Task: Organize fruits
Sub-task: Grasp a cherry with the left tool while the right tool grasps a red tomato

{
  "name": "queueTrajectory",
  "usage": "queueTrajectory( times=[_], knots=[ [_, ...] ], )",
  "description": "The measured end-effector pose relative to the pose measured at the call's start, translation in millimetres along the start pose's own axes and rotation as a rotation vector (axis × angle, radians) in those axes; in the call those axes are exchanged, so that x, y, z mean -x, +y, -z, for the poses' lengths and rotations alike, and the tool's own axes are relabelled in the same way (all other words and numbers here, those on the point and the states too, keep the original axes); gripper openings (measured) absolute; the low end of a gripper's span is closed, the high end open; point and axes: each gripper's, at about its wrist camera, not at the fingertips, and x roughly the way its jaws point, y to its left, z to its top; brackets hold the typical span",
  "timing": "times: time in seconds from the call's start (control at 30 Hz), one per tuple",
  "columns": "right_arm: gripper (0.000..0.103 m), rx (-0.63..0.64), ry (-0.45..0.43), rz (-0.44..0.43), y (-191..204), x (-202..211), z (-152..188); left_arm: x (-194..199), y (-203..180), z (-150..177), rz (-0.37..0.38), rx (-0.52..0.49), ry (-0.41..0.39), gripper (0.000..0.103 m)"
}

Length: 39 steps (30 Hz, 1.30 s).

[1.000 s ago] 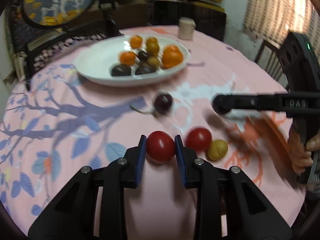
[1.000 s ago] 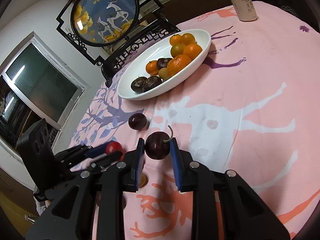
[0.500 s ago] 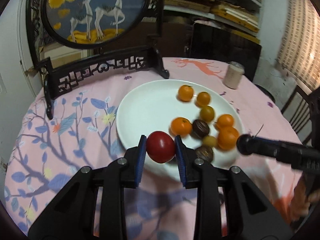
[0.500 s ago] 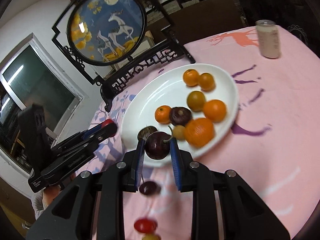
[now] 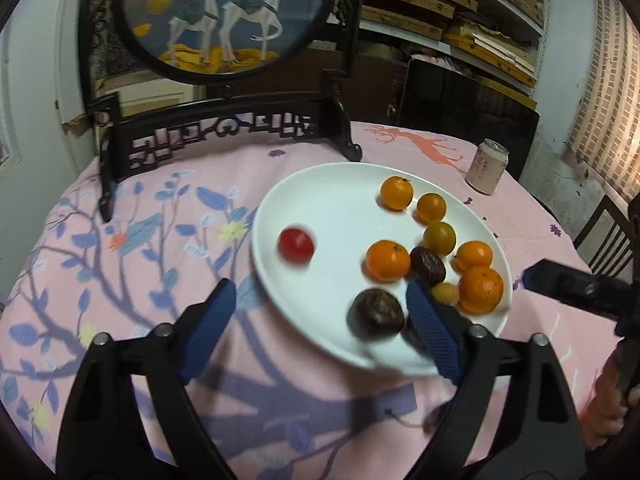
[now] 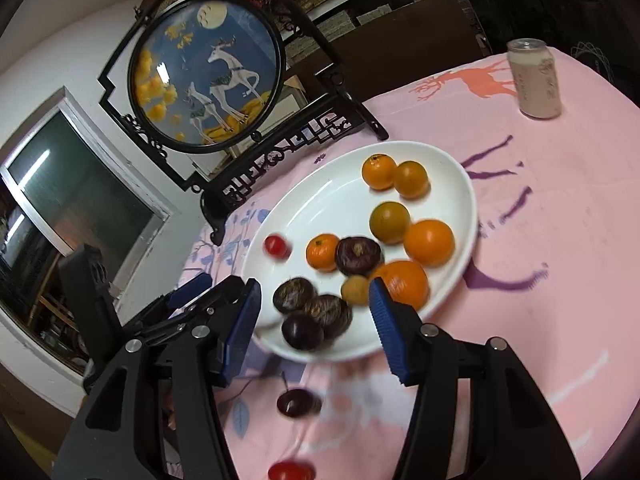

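Note:
A white plate [image 5: 332, 200] on the pink cloth holds several oranges [image 5: 387, 261] and dark fruits [image 5: 376, 314]. A red tomato [image 5: 296, 245], blurred, lies loose on the plate's left side, beyond my left gripper [image 5: 320, 320], whose jaws are opening with nothing between them. In the right wrist view my right gripper [image 6: 316, 320] is opening too. The dark plum [image 6: 302, 331] lies on the plate's [image 6: 328, 200] near edge between its fingers, with neither pad touching it. The red tomato [image 6: 277, 246] shows there as well.
Another dark plum [image 6: 296, 402] and a red tomato [image 6: 290, 471] lie on the cloth in front of the plate. A drink can [image 5: 486, 172] stands at the back right. A round deer screen on a black stand [image 5: 224, 12] rises behind the plate.
Both grippers carried their fruit from the near cloth to the plate and let go: the red tomato now lies on the plate's left, the dark plum on its near edge.

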Motion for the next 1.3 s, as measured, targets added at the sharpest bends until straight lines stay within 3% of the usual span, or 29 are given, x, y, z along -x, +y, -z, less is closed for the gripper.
queueTrajectory(
  times=[0.17, 0.33, 0.47, 0.6, 1.0, 1.17, 1.2, 1.3],
  knots=[
    [0.068, -0.015, -0.008, 0.008, -9.5, 26.5, 31.1, 20.4, -8.5, 30.3, -0.012, -0.048, 0.013, 0.092],
    [0.070, -0.098, 0.010, 0.027, -26.6, 41.0, 54.3, 42.1, -35.9, 57.2, -0.015, -0.178, -0.005, 0.096],
    [0.076, -0.155, -0.003, 0.004, -36.8, 48.1, 56.3, 52.1, -62.3, 68.5, 0.004, -0.270, -0.038, 0.096],
    [0.077, -0.170, -0.009, 0.010, -40.3, 50.1, 55.6, 44.4, -78.4, 75.7, 0.003, -0.325, -0.009, 0.096],
    [0.079, -0.170, 0.000, 0.018, -38.9, 48.9, 55.6, 15.8, -72.5, 69.3, 0.035, -0.243, 0.102, 0.096],
    [0.079, -0.153, 0.006, 0.023, -36.5, 47.4, 56.2, 9.5, -76.2, 66.5, 0.030, -0.246, 0.105, 0.096],
    [0.079, -0.149, 0.009, 0.024, -35.5, 47.0, 56.3, 8.5, -76.5, 65.8, 0.034, -0.246, 0.105, 0.094],
    [0.079, -0.134, 0.013, 0.026, -32.8, 46.3, 57.1, 3.5, -77.0, 65.8, 0.058, -0.247, 0.129, 0.076]
  ],
)
